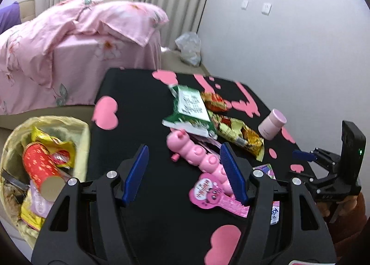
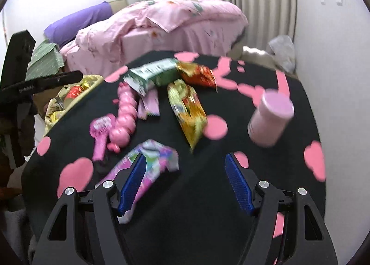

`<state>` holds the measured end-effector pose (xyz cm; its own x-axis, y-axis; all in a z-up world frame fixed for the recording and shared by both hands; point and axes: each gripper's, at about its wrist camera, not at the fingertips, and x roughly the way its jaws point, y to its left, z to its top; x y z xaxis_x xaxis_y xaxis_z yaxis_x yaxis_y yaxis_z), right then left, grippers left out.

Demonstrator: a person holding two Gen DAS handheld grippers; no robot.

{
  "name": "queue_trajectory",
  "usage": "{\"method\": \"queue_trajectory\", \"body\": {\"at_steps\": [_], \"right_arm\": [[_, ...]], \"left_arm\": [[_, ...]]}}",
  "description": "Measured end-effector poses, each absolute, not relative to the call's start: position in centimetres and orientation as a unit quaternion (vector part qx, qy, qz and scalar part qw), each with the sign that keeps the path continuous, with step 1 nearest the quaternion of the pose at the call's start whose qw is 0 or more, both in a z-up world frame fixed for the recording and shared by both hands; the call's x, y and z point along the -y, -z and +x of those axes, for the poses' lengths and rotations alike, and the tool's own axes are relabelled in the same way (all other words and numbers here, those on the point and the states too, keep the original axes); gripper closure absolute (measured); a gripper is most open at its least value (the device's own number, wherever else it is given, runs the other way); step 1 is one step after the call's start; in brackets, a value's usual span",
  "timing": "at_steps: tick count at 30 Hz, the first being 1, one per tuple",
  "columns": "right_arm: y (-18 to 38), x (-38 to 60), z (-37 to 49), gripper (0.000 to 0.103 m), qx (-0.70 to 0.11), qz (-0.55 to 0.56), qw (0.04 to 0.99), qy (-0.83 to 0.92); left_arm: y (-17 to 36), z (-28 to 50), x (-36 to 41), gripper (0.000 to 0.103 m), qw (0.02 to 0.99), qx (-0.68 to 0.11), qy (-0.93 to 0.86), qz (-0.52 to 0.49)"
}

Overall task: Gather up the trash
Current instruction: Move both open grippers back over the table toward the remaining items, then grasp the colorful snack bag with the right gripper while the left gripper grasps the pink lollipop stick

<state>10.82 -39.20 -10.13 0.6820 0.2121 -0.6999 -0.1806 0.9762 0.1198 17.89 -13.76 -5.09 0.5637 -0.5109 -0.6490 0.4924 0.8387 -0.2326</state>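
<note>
Left gripper: jaws apart, nothing between the blue pads, held over the black tabletop with pink hearts.
Right gripper: jaws spread wide and empty (its left pad overlaps the crumpled pastel wrapper in view; contact cannot be told).
Just ahead of left gripper: pink caterpillar toy with its pink card tag, beside the right pad.
Left of left gripper: lined trash bin beside the tabletop, holding a red tube and yellow wrappers.
Farther ahead: green-and-white packet, yellow snack bag, red-gold wrapper.
Ahead-right of right gripper: pink cylindrical jar, upright.
Beyond the tabletop: bed with pink floral bedding.
</note>
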Motion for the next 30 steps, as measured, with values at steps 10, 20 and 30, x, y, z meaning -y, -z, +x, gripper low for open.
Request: {"method": "queue_trajectory", "body": {"at_steps": [10, 20, 30], "right_arm": [[10.8, 37.3, 7.2, 0.036, -0.382, 0.041, 0.916, -0.115], [13.7, 34.7, 4.6, 0.036, -0.433, 0.0, 0.888, -0.158], [13.9, 34.5, 5.9, 0.036, -0.427, -0.051, 0.894, -0.122]], "left_arm": [[8.5, 14.0, 17.7, 0.042, 0.863, -0.422, 0.271, 0.056], [9.1, 12.1, 21.5, 0.042, 0.877, -0.392, 0.247, 0.129], [10.7, 13.4, 17.1, 0.042, 0.877, -0.415, 0.197, 0.142]]}}
